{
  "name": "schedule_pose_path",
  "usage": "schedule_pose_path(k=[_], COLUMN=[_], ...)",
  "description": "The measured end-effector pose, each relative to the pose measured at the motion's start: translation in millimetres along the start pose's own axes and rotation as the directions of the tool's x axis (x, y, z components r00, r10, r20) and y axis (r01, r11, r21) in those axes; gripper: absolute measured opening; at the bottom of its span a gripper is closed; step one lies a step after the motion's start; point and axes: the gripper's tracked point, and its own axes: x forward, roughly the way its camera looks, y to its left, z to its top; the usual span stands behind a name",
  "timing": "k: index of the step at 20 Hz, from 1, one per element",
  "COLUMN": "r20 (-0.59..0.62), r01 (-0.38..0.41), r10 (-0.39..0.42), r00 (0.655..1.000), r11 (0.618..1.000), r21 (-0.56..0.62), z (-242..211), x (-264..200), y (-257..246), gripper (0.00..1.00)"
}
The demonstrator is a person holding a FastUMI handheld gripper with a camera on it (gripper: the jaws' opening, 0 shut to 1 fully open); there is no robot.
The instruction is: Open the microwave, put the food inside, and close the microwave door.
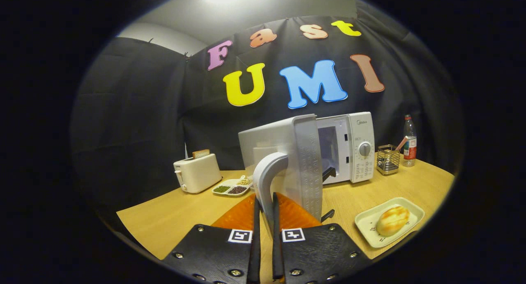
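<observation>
**Claw clamped on the microwave door handle, door swung open**

The claw [265, 206] has its two fingers drawn close together with the lower end of the curved door handle [269, 173] pinched between them; both fingers press on it. The handle belongs to the microwave door [306, 165], which stands swung well out from the microwave [349, 146], its inner face and edge turned toward the camera, leaving the cooking cavity open behind it.

The food, a round golden bun [393, 220], lies in a pale rectangular tray [365, 222] on the wooden bench [172, 218], off to the right of the fingers and in front of the microwave, well apart from the claw. The bun sits alone in the tray.

Left of the open door, a divided dish [232, 187] holds small heaps of grains or beans: one green, one dark, one pale. Beside it stands a white toaster [197, 173] with a slice of toast [200, 153] poking from its slot.

Right of the microwave, a wire basket [388, 160] holds a thin stick-like item too small to identify, and a clear bottle [409, 141] stands just beside the basket.
</observation>
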Motion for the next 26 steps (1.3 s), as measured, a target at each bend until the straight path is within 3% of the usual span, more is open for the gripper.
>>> schedule_pose_path(k=[8, 11, 14, 18, 23, 26], r20=[0.098, 0.143, 0.152, 0.074, 0.169, 0.219], r01=[0.161, 0.187, 0.175, 0.097, 0.049, 0.038], r10=[-0.153, -0.167, -0.15, -0.084, -0.011, -0.002], r00=[0.983, 0.976, 0.977, 0.994, 0.986, 0.976], r11=[0.984, 0.972, 0.97, 0.978, 0.974, 0.986], r21=[-0.08, -0.141, -0.166, -0.183, -0.221, -0.16], z=[-14.9, -23.3, -37.4, -79.1, -55.4, -16.6], x=[-2.8, 1.0, -0.1, -5.6, -34.5, -63.5], y=[78.6, 116.2, 138.4, 155.6, 157.3, 130.1], gripper=[0.12, 0.11, 0.11, 0.11, 0.1, 0.1])
